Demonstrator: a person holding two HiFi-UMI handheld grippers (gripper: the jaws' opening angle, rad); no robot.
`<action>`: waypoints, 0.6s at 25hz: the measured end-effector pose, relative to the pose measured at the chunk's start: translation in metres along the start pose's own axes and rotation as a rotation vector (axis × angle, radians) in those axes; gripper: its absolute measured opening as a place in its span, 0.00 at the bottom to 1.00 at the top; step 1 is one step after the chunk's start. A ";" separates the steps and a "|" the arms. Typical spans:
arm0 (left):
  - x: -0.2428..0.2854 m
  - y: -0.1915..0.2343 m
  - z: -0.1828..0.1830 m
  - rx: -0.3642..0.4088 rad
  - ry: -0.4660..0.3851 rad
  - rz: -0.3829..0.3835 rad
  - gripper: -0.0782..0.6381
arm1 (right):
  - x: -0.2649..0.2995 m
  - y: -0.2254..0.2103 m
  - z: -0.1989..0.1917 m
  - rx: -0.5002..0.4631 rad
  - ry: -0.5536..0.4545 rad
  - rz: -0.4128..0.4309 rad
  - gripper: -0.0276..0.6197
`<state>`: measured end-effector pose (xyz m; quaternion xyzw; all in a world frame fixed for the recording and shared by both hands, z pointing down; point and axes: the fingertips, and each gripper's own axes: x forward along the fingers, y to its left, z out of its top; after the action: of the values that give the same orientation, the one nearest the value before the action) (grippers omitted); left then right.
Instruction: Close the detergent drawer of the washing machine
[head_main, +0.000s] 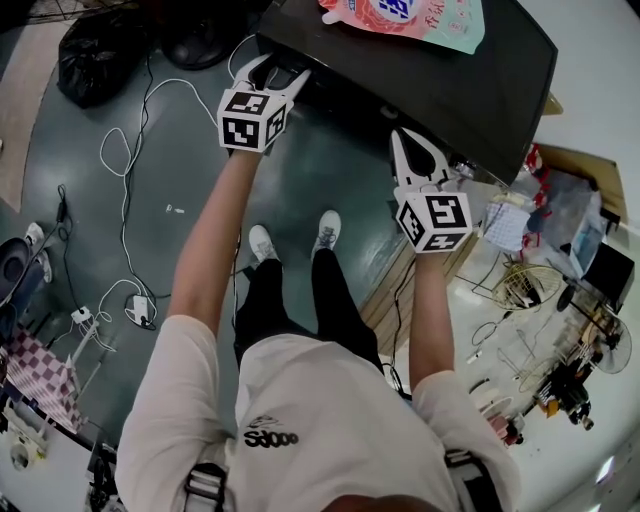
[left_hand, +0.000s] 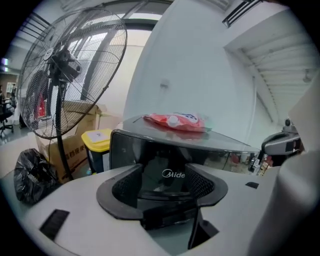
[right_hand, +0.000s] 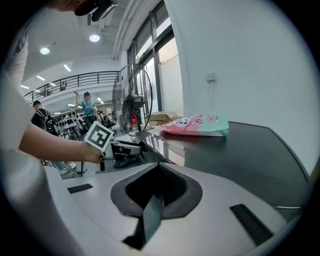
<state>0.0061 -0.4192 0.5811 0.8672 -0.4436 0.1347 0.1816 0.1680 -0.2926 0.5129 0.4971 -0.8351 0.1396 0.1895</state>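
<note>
The black washing machine (head_main: 450, 85) stands at the upper right, with a pink detergent pouch (head_main: 405, 18) lying on its lid. My left gripper (head_main: 283, 75) is at the machine's upper front left corner. In the left gripper view it (left_hand: 165, 187) is open, and the dark drawer front with the Midea logo (left_hand: 173, 174) sits between its jaws. The pouch (left_hand: 175, 121) shows above. My right gripper (head_main: 415, 150) hangs by the machine's front edge, off the drawer; in its own view it (right_hand: 156, 195) looks shut and holds nothing. The pouch (right_hand: 195, 125) and the left gripper (right_hand: 122, 148) show there too.
A big pedestal fan (left_hand: 65, 70), a yellow bin (left_hand: 97, 140), cardboard boxes and a black rubbish bag (head_main: 95, 55) stand left of the machine. White cables (head_main: 130, 190) trail over the grey floor. Clutter and wire parts (head_main: 560, 290) fill the right side. People stand far off (right_hand: 87, 105).
</note>
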 end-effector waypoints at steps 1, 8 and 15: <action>0.000 0.000 0.000 -0.004 0.029 -0.003 0.49 | -0.005 0.002 0.003 -0.006 -0.004 -0.005 0.05; -0.039 -0.026 -0.002 -0.096 0.134 -0.108 0.49 | -0.051 0.006 0.034 -0.023 -0.033 -0.054 0.05; -0.131 -0.039 0.036 0.005 0.048 -0.090 0.39 | -0.090 0.027 0.056 -0.025 -0.048 -0.091 0.05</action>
<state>-0.0342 -0.3188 0.4897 0.8833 -0.3992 0.1481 0.1961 0.1732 -0.2334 0.4212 0.5355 -0.8176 0.1082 0.1817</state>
